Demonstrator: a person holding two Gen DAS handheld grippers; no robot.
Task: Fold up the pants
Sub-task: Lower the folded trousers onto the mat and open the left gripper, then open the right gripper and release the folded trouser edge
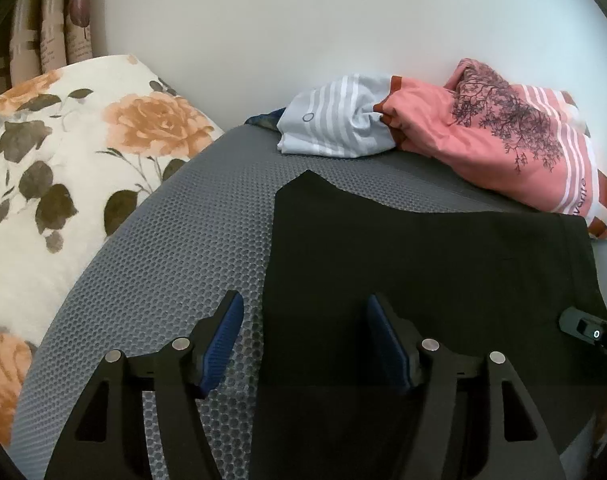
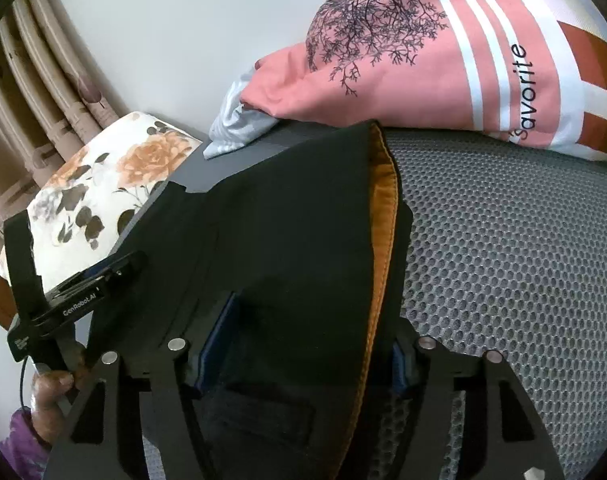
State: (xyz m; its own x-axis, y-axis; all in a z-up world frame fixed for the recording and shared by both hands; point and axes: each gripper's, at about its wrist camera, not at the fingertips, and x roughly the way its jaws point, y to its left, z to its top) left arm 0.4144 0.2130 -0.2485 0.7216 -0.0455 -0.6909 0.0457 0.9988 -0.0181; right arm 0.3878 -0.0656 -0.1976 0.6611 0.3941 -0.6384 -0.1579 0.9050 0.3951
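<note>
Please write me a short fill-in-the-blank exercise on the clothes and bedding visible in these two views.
1. The folded black pants lie on a grey ____ mat.
2. The turned-back edge of the pants shows an ____ lining.
3. The white pillow is printed with orange ____.
4. The word printed on the pink bedding reads ____.

Missing words: honeycomb-mesh; orange; roses; favorite

We hold our left gripper [image 1: 303, 344] tilted downward, jaws apart, nothing pinched. Our right gripper [image 2: 315, 340] also angles down, jaws parted. Fingers [image 2: 57, 390] curl around the left handle.
</note>
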